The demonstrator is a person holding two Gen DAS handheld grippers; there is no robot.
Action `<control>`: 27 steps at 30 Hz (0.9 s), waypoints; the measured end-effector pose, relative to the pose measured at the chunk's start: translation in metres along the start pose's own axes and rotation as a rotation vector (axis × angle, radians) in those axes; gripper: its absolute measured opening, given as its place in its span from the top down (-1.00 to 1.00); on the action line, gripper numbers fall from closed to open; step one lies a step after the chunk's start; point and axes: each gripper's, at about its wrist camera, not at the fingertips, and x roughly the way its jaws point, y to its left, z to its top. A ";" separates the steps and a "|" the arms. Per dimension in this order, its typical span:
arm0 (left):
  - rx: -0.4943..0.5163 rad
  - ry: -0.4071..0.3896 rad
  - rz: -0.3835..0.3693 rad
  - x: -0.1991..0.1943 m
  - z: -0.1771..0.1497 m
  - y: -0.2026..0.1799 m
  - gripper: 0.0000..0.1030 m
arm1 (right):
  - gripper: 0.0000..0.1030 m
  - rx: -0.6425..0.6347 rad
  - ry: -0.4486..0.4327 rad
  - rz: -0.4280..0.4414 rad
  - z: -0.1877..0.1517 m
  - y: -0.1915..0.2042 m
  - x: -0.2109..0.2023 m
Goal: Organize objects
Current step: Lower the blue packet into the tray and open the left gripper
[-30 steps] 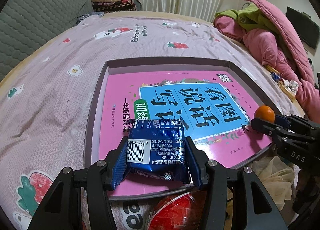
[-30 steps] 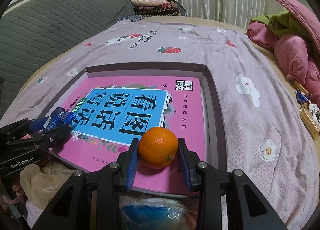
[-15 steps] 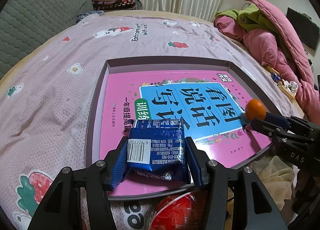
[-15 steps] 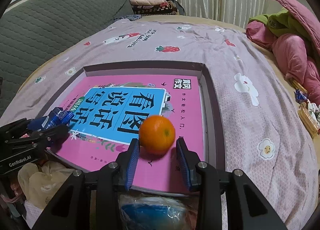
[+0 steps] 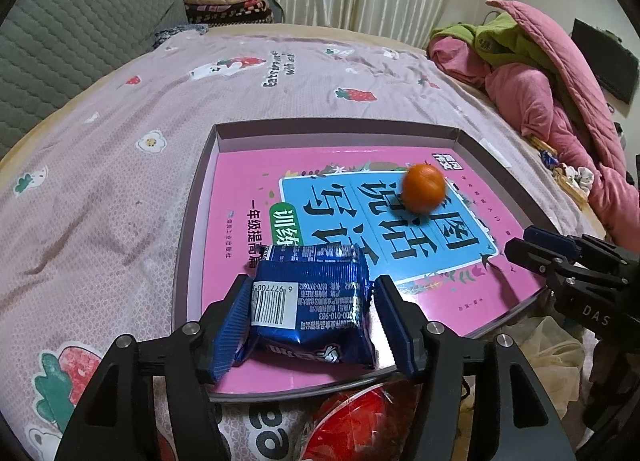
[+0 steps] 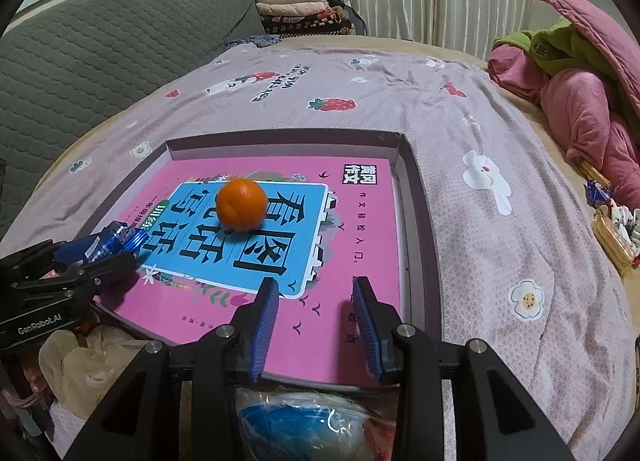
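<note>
A bed (image 5: 120, 165) is covered by a printed sheet, and on it, toward the near edge, a shallow box (image 5: 192, 221) is set with a pink book (image 5: 240, 229) lying flat inside. The step in hand is judged to be the release of two items into the box. An orange (image 6: 242, 204) is seen loose on the book's blue panel, toward the middle of the box, blurred in the left view and so probably not yet settled. A blue packet (image 5: 310, 303) is found at the near edge of the box, resting on the book. The left gripper (image 5: 308, 317) is being opened around it; the left pad is at the wrapper, the right one just clear. The right gripper (image 6: 316, 321) is held part open and empty over the book's near right corner. Next, both tools are likely to be drawn back without the packet being dragged or the orange nudged.
</note>
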 end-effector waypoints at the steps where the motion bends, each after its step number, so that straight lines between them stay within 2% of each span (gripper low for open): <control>1: 0.000 -0.002 0.001 -0.001 0.000 0.000 -0.25 | 0.25 0.000 -0.001 0.000 0.000 0.000 0.000; 4: -0.002 -0.008 0.001 -0.002 0.000 0.001 -0.27 | 0.22 -0.001 -0.007 -0.004 0.000 0.000 -0.001; 7: -0.005 -0.020 0.000 -0.005 0.002 0.002 -0.28 | 0.10 0.000 -0.012 -0.008 0.001 0.000 -0.001; 16: -0.003 -0.067 -0.008 -0.020 0.006 0.001 -0.34 | 0.00 0.003 -0.049 -0.011 0.003 0.000 -0.010; 27: 0.001 -0.126 -0.020 -0.043 0.009 -0.002 -0.34 | -0.08 -0.009 -0.136 -0.017 0.006 -0.001 -0.031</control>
